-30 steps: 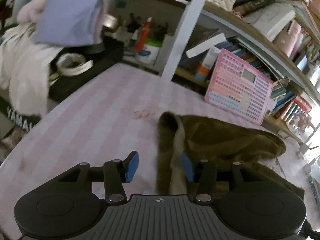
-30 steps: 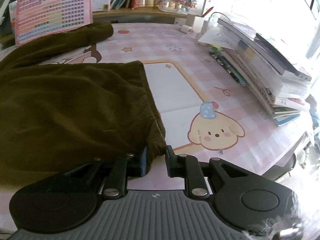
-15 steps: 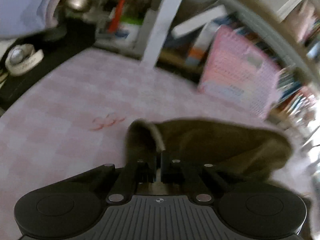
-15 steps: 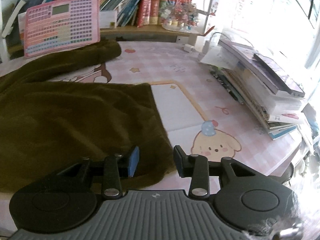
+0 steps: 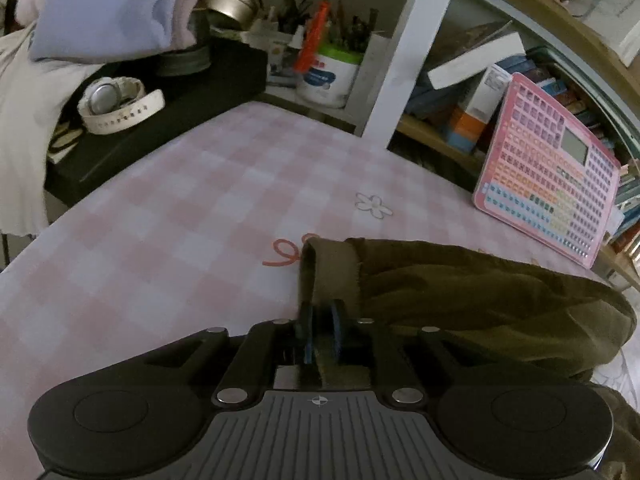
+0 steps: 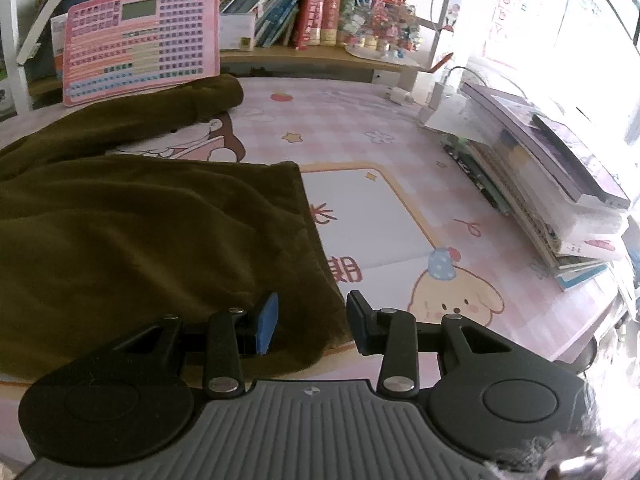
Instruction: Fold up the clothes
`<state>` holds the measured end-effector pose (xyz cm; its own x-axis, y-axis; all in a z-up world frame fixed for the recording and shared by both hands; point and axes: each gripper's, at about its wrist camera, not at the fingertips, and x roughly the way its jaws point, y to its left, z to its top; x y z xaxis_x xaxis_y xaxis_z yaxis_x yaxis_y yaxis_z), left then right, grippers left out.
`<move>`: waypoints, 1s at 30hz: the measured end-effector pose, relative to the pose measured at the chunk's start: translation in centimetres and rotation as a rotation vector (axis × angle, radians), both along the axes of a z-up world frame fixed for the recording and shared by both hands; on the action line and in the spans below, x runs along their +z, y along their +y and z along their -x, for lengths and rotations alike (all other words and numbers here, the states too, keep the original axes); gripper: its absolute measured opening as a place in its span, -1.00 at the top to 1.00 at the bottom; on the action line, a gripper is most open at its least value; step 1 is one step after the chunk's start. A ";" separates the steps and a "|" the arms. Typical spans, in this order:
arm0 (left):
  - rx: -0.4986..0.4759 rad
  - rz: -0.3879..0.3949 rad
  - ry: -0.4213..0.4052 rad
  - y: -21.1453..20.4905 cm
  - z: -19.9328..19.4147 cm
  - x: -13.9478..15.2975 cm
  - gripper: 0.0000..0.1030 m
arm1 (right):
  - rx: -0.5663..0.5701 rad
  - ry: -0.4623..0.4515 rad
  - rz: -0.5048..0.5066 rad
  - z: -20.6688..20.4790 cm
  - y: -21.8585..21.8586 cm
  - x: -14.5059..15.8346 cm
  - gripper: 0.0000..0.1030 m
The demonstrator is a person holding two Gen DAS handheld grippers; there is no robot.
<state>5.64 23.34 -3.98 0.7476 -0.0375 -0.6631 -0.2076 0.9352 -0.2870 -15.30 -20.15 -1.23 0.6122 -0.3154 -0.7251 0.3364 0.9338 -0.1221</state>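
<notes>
Left claw (image 5: pixel 320 330) now clamped on the garment (image 5: pixel 460 292) edge; a second ago it was wide. Right claw (image 6: pixel 312 320) went the other way: was pinched on the hem corner, now wide, straddling it. Garment (image 6: pixel 140 240) lies spread on the tabletop (image 6: pixel 400 148), sleeve reaching toward the pink board (image 6: pixel 140 40). Likely the left end gets carried over next.

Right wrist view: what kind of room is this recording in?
Probably a home study or a child's bedroom desk: a cartoon-print desk mat, shelves of books, and a pink learning tablet leaning there.
</notes>
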 end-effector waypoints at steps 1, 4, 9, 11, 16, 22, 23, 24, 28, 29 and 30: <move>-0.002 0.006 -0.016 -0.1 0.5 0.5 0.64 | 0.003 0.000 -0.002 -0.1 -0.1 0.0 0.31; -0.006 0.023 -0.063 -0.4 2.0 2.2 0.63 | 0.007 0.000 -0.010 -0.5 -0.5 0.1 0.31; -0.035 0.051 -0.125 -1.5 4.7 4.5 0.62 | 0.019 -0.005 -0.040 -2.3 -1.9 0.3 0.31; -0.066 0.058 -0.118 -2.8 5.6 4.6 0.60 | 0.035 -0.005 -0.059 -3.5 -2.6 0.3 0.31; -0.122 0.049 -0.074 -6.6 7.5 4.1 0.56 | 0.131 -0.015 -0.105 -7.4 -4.1 0.4 0.30; -0.112 0.033 -0.019 -12.0 8.4 3.6 0.46 | 0.282 -0.023 -0.173 -12.7 -7.0 0.4 0.24; -0.105 0.032 -0.013 -12.8 8.5 3.6 0.46 | 0.313 -0.022 -0.185 -13.9 -7.7 0.5 0.24; -0.098 0.029 -0.009 -13.9 8.5 3.7 0.46 | 0.338 -0.025 -0.193 -14.8 -8.4 0.6 0.22; -0.064 0.014 0.000 -17.5 9.1 4.3 0.46 | 0.431 -0.040 -0.250 -19.1 -11.2 1.1 0.14; -0.052 0.013 0.004 -18.3 9.3 4.4 0.46 | 0.446 -0.038 -0.273 -20.4 -12.1 1.2 0.13; -0.040 0.011 0.009 -19.1 9.7 4.4 0.46 | 0.468 -0.031 -0.300 -21.8 -12.9 1.2 0.12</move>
<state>-4.09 4.25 0.44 0.7394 -0.0747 -0.6692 -0.1730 0.9394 -0.2961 6.51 -33.02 0.01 0.6596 0.2124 -0.7209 -0.1231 0.9768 0.1751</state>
